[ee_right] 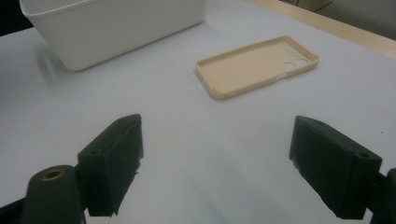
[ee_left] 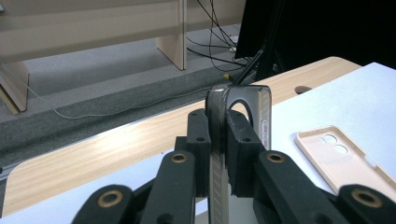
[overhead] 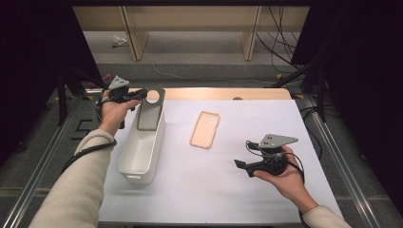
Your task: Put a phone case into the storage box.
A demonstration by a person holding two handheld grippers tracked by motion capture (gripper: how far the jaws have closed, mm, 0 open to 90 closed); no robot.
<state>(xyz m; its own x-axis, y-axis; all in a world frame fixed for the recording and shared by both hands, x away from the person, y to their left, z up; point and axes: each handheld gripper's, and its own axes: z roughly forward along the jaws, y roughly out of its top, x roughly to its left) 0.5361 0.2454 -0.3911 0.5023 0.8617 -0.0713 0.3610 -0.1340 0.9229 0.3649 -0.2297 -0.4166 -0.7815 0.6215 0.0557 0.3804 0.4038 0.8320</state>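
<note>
Grey case [overhead: 149, 114] hangs over the bin [overhead: 142, 149], pinched in the left gripper [ee_left: 217, 140]; likely its drop remains. Beige case [overhead: 205, 129] lies beside the bin, the right gripper [ee_right: 215, 168] wide open and empty.

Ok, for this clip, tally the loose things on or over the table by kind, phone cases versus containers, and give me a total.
Phone cases: 2, the grey case clamped in the left gripper over the bin, and the beige case lying flat on the table.
Containers: 1, the white bin.
Total: 3
</note>
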